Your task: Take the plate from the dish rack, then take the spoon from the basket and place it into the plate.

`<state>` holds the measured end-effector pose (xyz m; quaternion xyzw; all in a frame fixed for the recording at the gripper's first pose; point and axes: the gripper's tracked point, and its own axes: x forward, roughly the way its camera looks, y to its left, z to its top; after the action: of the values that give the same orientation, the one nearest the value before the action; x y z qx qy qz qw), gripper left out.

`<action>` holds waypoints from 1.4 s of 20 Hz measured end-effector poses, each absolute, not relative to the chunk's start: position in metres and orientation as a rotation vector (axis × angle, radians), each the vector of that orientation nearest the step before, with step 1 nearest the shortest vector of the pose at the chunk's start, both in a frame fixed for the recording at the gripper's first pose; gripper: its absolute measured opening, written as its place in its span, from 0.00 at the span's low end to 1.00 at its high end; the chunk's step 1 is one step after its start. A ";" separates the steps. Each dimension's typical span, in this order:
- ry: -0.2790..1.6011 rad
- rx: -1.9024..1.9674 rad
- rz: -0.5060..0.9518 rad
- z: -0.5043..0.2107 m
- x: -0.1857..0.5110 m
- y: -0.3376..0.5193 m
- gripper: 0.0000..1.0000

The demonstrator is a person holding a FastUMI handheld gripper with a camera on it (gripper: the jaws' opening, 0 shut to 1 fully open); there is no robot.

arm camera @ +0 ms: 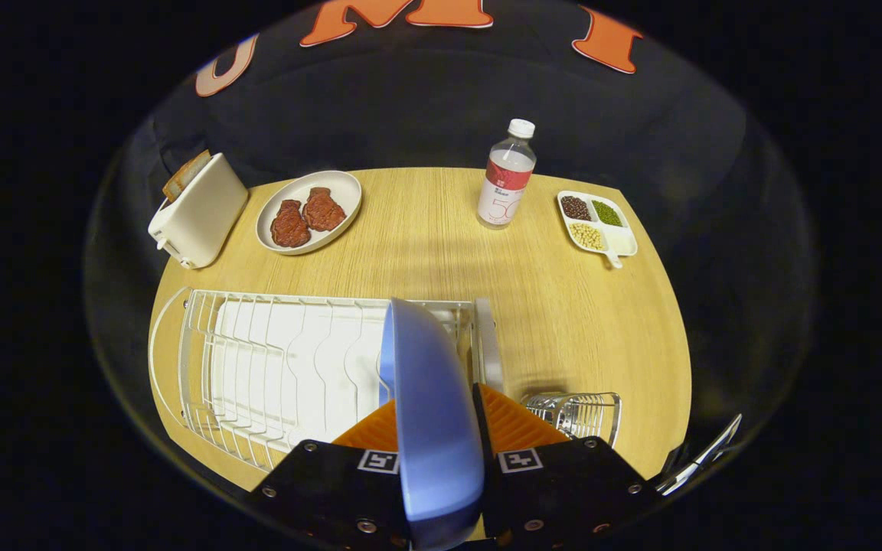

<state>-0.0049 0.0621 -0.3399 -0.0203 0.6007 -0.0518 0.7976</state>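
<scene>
A blue plate (429,398) stands on edge between my fingers, and both fingers press on its faces. My gripper (439,409) is shut on it over the right end of the white wire dish rack (272,367). I cannot tell whether the plate's lower rim still touches the rack. A small wire basket (575,413) stands on the table just right of my right finger. Further right, near the table's edge, a shiny metal utensil handle (705,455) sticks up at a slant; its lower end is hidden.
On the wooden table (426,245) beyond the rack stand a white toaster (196,210) with bread, an oval dish (309,212) with two pieces of meat, a water bottle (506,176) and a divided tray of beans (596,220).
</scene>
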 end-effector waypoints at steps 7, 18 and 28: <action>1.214 -0.070 -0.189 -0.289 -0.010 0.055 0.31; 1.211 0.223 0.045 -0.249 -0.111 0.067 0.31; 1.244 0.367 0.196 -0.318 -0.198 0.064 0.31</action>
<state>-0.1981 0.0643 -0.3184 0.1708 0.5783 0.0910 0.7925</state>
